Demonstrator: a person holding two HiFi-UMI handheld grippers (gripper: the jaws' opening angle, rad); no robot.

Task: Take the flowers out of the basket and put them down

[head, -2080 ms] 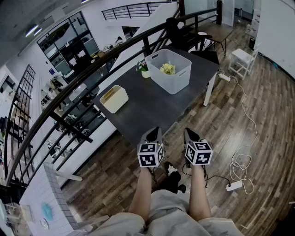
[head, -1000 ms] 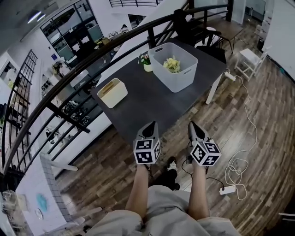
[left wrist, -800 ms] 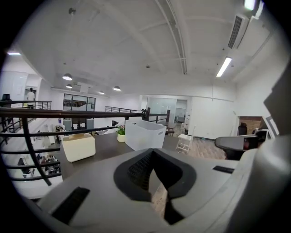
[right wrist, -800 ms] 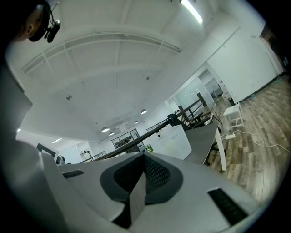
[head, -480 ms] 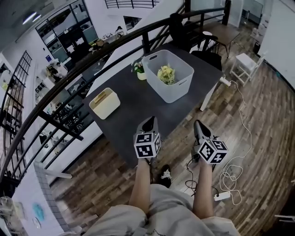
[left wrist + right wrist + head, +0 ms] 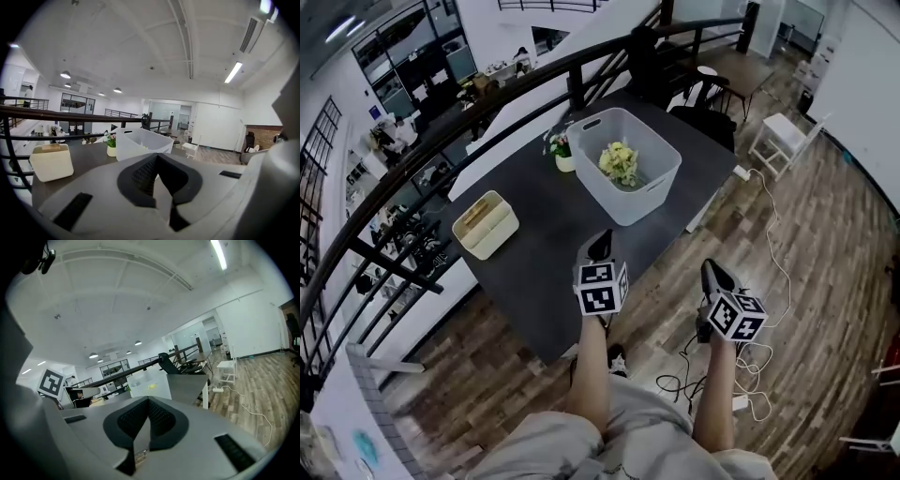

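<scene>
Left gripper (image 6: 600, 247) is in the middle of the head view, held over the near edge of the dark table (image 6: 548, 248). Its two jaws are pressed together at the tips. Nothing is between them, so it holds nothing.

The right gripper (image 6: 711, 268) is a bit lower and to the right of the middle. It is off the table, over the wooden floor (image 6: 825, 281). Its jaws are closed too, and it has nothing in them. The two grippers are side by side with a gap between them. Each one sits at the end of a bare arm.

The white basket (image 6: 630, 204) stands on the table in the upper middle of the frame. The flowers (image 6: 619, 161) are inside it. They look pale yellow and green. They are well apart from both grippers, and no gripper touches the basket.

Just to the left of the basket, touching or nearly touching it, is a small plant in a pot (image 6: 561, 150). A cream box (image 6: 486, 225) sits on the left part of the table, well apart from the basket. A dark railing (image 6: 412, 164) runs behind the table across the upper left. On the floor at the right, a white cable (image 6: 778, 267) snakes down toward the person's feet. A small white stool (image 6: 780, 133) stands at the upper right.

In the left gripper view, the basket is straight ahead past the closed jaws, and the cream box is at the left.
</scene>
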